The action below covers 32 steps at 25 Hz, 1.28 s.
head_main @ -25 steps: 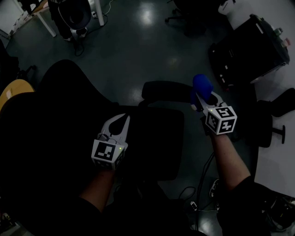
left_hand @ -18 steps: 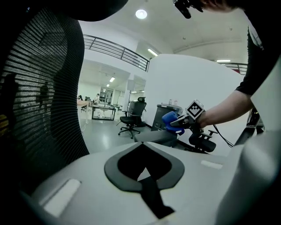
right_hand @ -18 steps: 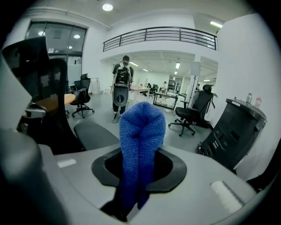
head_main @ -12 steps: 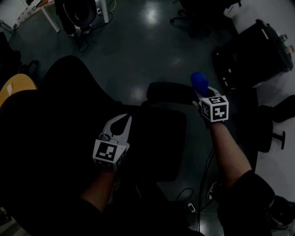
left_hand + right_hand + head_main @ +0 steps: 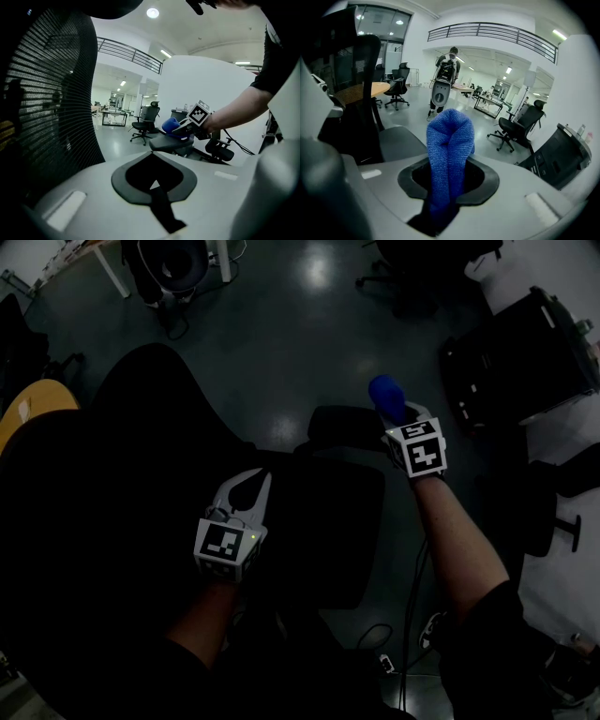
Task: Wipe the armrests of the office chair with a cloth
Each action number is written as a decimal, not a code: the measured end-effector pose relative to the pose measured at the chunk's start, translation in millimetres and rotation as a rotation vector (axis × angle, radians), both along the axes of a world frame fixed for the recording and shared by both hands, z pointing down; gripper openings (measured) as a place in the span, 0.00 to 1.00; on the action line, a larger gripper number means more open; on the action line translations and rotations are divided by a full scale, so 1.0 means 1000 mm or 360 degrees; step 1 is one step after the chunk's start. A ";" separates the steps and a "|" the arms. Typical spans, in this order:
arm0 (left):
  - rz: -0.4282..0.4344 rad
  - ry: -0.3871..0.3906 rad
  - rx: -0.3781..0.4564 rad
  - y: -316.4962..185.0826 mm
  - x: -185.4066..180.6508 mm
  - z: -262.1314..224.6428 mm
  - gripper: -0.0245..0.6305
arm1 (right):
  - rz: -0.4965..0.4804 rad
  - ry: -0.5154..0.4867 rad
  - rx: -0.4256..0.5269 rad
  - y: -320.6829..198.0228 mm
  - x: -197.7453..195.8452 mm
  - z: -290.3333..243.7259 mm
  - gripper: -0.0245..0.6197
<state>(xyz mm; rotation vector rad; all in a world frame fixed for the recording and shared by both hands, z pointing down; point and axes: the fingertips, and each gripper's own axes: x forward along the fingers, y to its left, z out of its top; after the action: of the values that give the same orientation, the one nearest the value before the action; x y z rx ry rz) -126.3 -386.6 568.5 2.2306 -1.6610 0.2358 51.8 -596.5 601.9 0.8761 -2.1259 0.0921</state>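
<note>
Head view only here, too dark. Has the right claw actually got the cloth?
Observer: Yes. The right gripper view shows the right claw shut on the blue cloth, which stands folded up out of it.
Operator: Left claw?
Observer: In the left gripper view the left claw is shut with nothing in it. The chair's mesh backrest is close on its left.
Operator: Cloth on the armrest?
Observer: Side-on from the left gripper view, the cloth sits right at the top of the armrest. I can't tell if it touches.
</note>
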 end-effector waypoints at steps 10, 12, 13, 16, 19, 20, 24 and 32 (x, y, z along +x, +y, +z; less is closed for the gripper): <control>-0.0067 0.0006 -0.0004 0.002 -0.008 0.004 0.07 | -0.0100 0.0032 0.0001 0.009 -0.039 0.004 0.21; -0.0075 0.0017 -0.0002 0.003 -0.009 0.005 0.07 | -0.0128 0.0035 0.0003 0.012 -0.045 0.005 0.21; -0.0081 0.0023 -0.0001 0.003 -0.009 0.004 0.07 | -0.0140 0.0037 0.0004 0.013 -0.049 0.005 0.21; -0.0091 0.0024 0.0001 0.003 -0.011 0.003 0.07 | -0.0186 0.0042 0.0005 0.017 -0.063 0.005 0.21; -0.0090 0.0011 0.0001 0.004 -0.012 0.005 0.07 | -0.0250 0.0056 0.0012 0.022 -0.079 0.006 0.21; -0.0089 0.0010 0.0000 0.004 -0.012 0.005 0.07 | -0.0275 0.0060 0.0014 0.024 -0.085 0.006 0.21; -0.0088 0.0015 -0.0009 0.007 -0.014 0.007 0.07 | -0.0383 0.0060 0.0021 0.036 -0.110 0.006 0.21; -0.0087 0.0021 -0.0015 0.006 -0.013 0.006 0.07 | -0.0672 0.0097 0.0034 0.067 -0.154 0.008 0.21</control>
<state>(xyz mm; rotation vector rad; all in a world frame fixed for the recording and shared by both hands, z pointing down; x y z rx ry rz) -139.3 -380.5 574.9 2.1720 -1.7080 0.2139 -101.9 -529.4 610.1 0.4208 -2.2102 -0.1725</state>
